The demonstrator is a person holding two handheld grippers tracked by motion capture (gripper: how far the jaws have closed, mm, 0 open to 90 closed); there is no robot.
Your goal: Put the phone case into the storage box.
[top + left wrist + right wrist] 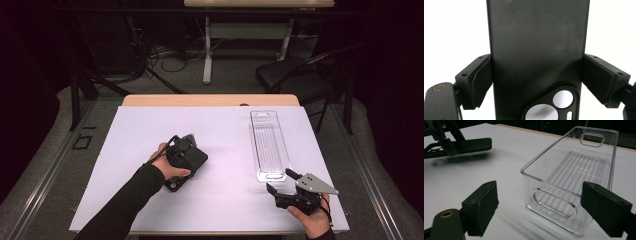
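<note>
You have two grippers and two things on the white table (125, 200): one black phone case and one clear plastic bin. Your left gripper (186, 159) is clamped across the phone case (536, 50), a pad pressed on each long edge, with the case at the table's middle-left. Your right gripper (281, 181) holds nothing, its jaws spread wide and aimed at the near end of the bin (571, 177), just short of it.
</note>
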